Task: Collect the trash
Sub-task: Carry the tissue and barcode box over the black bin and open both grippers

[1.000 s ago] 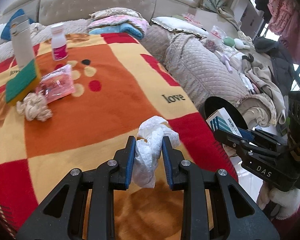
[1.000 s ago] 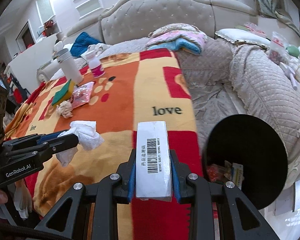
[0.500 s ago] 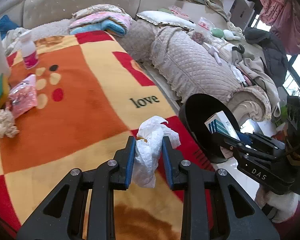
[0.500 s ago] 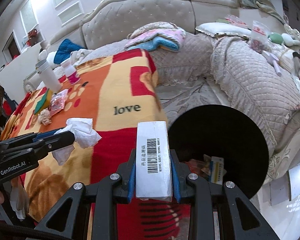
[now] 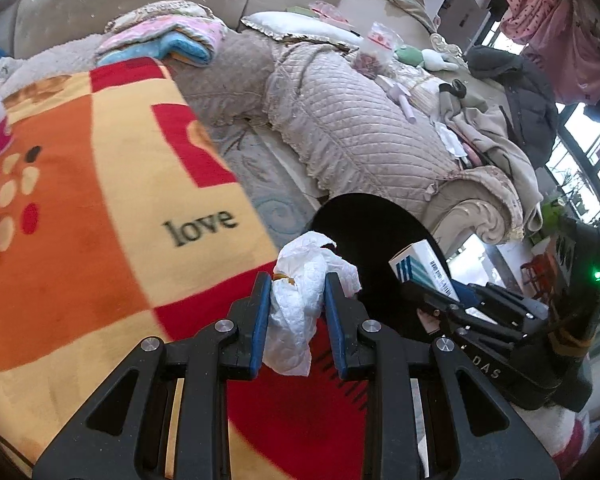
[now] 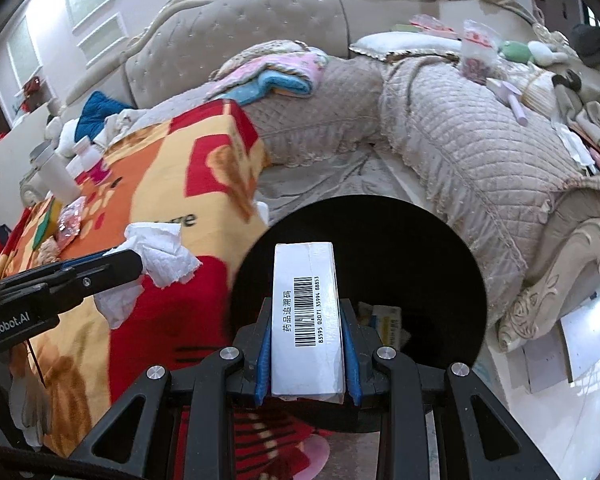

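My left fingers (image 5: 293, 285): clamped on crumpled tissue (image 5: 296, 304), over the blanket's (image 5: 100, 200) edge beside black bin (image 6: 380, 232). My right fingers (image 6: 306, 340): clamped on barcoded box (image 6: 306, 312), above bin's mouth.

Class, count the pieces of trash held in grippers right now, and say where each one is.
2. The crumpled tissue is clamped in the left gripper above the blanket's edge. The barcoded box is clamped in the right gripper over the black bin.
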Demonstrator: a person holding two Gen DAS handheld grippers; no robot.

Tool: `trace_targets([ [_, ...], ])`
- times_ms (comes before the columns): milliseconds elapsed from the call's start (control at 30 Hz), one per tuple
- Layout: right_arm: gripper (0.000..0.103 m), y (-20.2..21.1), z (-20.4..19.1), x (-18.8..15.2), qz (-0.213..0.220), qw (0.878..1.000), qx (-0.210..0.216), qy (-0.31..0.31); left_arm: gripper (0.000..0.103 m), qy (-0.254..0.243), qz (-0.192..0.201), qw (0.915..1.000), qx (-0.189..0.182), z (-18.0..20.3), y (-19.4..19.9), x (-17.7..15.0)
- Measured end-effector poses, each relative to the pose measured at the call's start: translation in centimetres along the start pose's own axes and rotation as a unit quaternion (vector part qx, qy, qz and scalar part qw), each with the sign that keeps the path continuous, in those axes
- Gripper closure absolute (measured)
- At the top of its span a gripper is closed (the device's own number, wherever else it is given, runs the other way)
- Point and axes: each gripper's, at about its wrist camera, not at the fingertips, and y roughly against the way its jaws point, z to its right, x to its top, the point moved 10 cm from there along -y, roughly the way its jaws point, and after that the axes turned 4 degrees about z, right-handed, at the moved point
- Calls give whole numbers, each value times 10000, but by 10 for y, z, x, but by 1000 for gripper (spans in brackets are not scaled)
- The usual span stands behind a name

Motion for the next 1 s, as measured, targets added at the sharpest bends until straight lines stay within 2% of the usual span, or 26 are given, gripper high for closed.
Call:
trace_targets([
  [500, 75, -13, 39, 0, -68, 9993, -211, -309, 78, 69, -180, 9995, -261, 24, -38, 4],
  [533, 74, -13, 41, 0, -53, 9991, -227, -346, 75, 93, -160, 9993, -322, 26, -38, 5],
  [567, 65, -13, 42, 0, -39, 9990, -261, -368, 74, 106, -158, 9991, -379, 27, -39, 4],
  [600, 51, -13, 44, 1, -27, 9988, -320, -372, 72, 113, -172, 9990, -399, 27, -39, 3],
  [667, 42, -12, 48, 2, 28, 9983, -428, -401, 60, 118, -183, 9990, -384, 26, -39, 3],
  [700, 42, -12, 48, 2, 36, 9982, -403, -439, 53, 142, -176, 9989, -398, 24, -38, 2],
  [867, 42, -14, 43, -2, -63, 9984, -328, -463, 53, 206, -167, 9991, -337, 14, -32, 1],
  [1000, 42, -13, 32, -2, -57, 9989, -268, -382, 53, 162, -4, 9998, -75, -2, -16, 1],
])
